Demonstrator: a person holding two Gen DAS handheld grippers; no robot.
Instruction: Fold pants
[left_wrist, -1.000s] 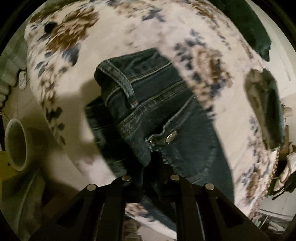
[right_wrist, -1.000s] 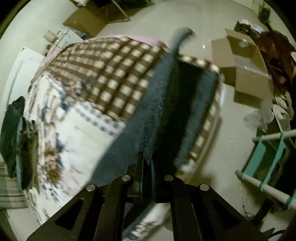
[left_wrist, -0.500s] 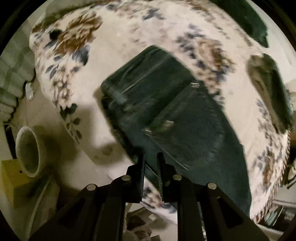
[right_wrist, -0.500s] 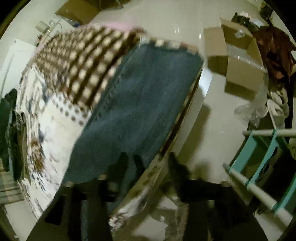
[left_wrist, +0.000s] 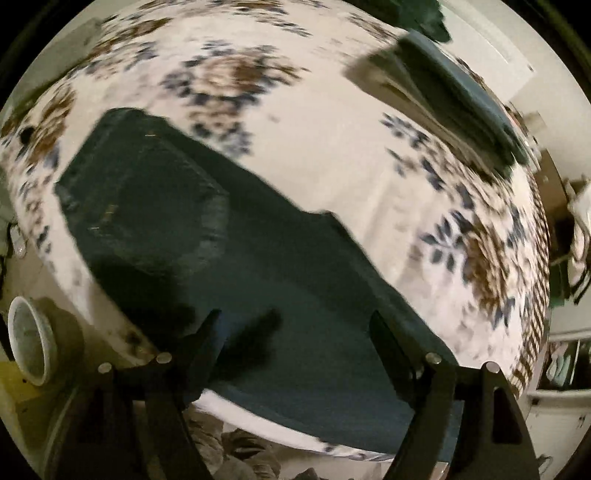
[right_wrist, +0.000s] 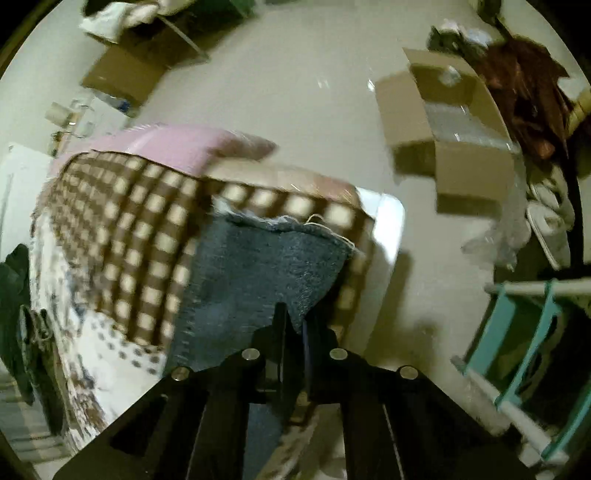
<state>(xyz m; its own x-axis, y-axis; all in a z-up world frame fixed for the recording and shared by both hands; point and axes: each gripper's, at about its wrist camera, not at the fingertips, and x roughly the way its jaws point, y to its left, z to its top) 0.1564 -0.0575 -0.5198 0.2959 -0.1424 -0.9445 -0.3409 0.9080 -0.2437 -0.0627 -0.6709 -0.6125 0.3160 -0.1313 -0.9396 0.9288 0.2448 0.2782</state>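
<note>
Dark jeans (left_wrist: 258, 280) lie flat along the near edge of a bed, on a floral blanket (left_wrist: 332, 147); the leg end (right_wrist: 266, 266) rests on its checked part. Left gripper (left_wrist: 295, 332) above the denim, jaws opening, nothing between them. Right gripper (right_wrist: 293, 325) closing, pinching the hem corner of the jeans. A cardboard box (right_wrist: 443, 136) stands on the floor beyond.

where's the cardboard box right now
In the right wrist view the open cardboard box sits on the floor at upper right, beyond the bed's corner, beside a heap of reddish-brown clothes.
</note>
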